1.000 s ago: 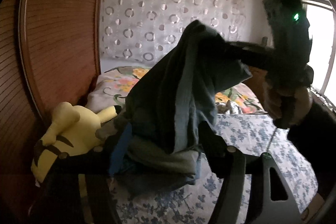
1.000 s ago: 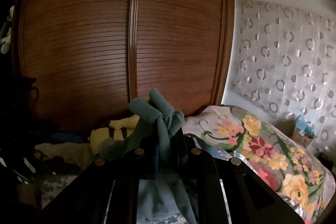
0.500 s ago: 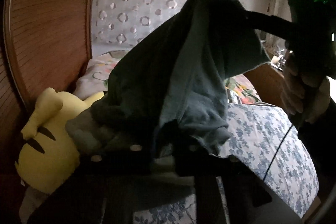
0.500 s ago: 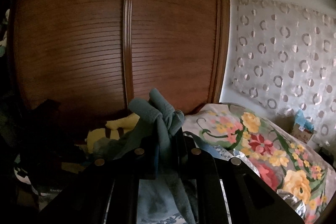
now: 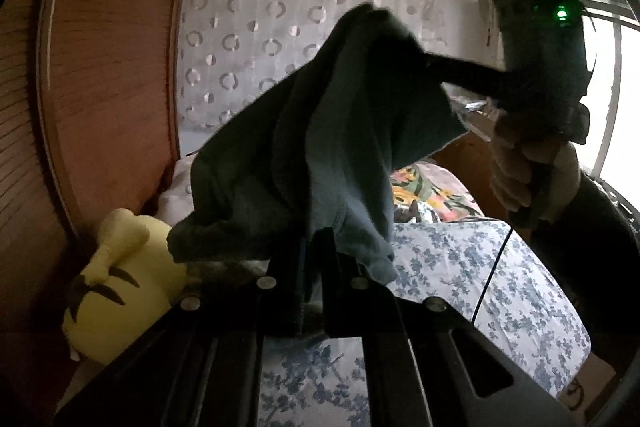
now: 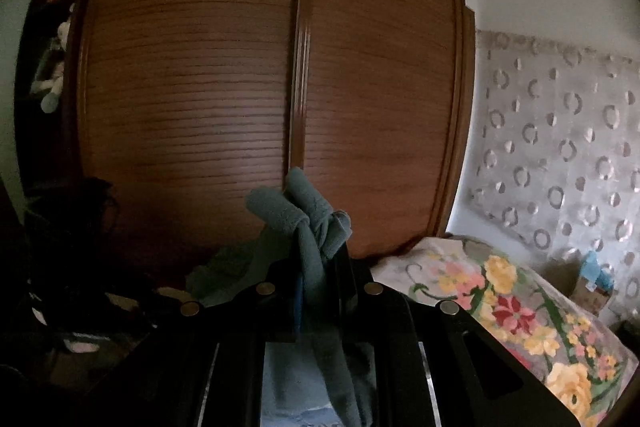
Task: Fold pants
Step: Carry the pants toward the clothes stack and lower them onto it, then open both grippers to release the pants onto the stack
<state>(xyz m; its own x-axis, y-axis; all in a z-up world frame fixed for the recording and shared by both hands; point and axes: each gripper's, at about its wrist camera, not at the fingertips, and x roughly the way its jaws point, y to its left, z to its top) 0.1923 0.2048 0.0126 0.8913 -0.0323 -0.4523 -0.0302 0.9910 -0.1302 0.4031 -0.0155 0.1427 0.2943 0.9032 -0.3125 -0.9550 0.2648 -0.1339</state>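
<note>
The soft, limp teal pants point(image 5: 320, 147) hang above the bed between 2 clamped claws, the left gripper point(image 5: 312, 247) pinching a lower edge and the right gripper point(image 6: 316, 251) a bunched end, so they look light, floppy and best gripped at seams.

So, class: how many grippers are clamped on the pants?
2. The left gripper pinches a lower edge of the pants; the right gripper grips their top, held raised above the bed.
</note>
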